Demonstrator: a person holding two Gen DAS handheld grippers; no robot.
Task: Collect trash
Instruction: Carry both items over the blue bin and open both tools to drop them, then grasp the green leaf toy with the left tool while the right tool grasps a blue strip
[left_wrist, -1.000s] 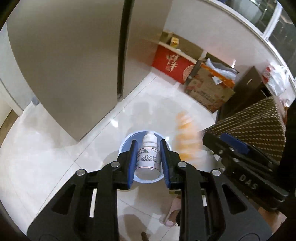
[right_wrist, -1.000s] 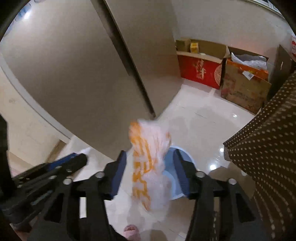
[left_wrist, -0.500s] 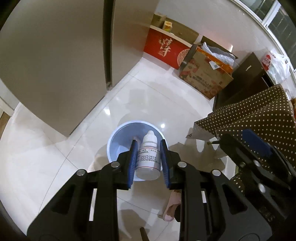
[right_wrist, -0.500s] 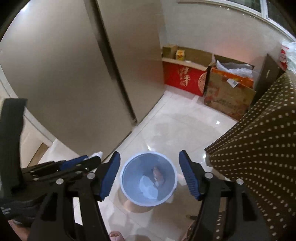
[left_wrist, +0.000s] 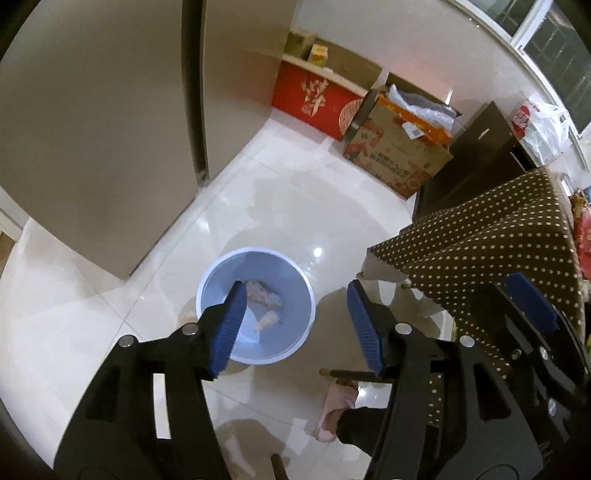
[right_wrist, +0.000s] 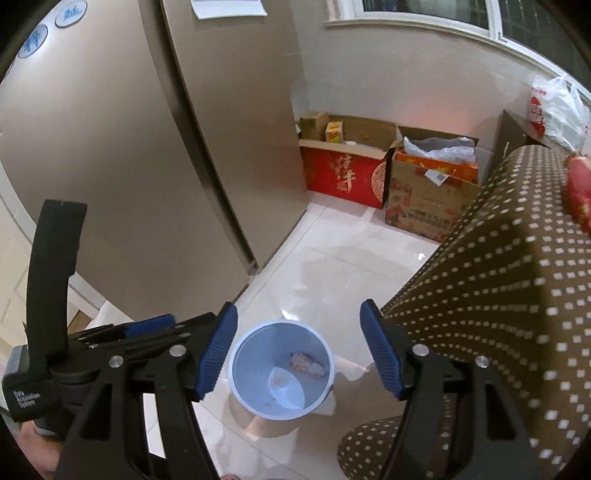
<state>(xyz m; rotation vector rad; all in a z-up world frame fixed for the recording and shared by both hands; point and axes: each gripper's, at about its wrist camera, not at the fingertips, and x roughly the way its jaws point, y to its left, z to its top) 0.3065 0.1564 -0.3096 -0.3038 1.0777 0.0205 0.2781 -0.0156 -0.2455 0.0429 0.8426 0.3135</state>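
Note:
A light blue trash bin (left_wrist: 295, 291) stands on the white tiled floor, below both grippers; it also shows in the right wrist view (right_wrist: 258, 354). Crumpled orange-and-white wrapper pieces (left_wrist: 264, 297) lie at its bottom, also seen in the right wrist view (right_wrist: 306, 365). My left gripper (left_wrist: 295, 325) is open and empty above the bin. My right gripper (right_wrist: 299, 347) is open and empty above the bin too. The small white bottle is not visible.
A table with a brown dotted cloth (left_wrist: 498, 243) stands right of the bin. A beige fridge (left_wrist: 92, 129) stands to the left. Cardboard boxes (left_wrist: 395, 155) and a red box (left_wrist: 314, 99) line the far wall. A pink slipper (left_wrist: 336, 410) is near the bin.
My right gripper let go of the orange-and-white wrapper, which fell into the bin. My left gripper then opened and the white bottle left its jaws.

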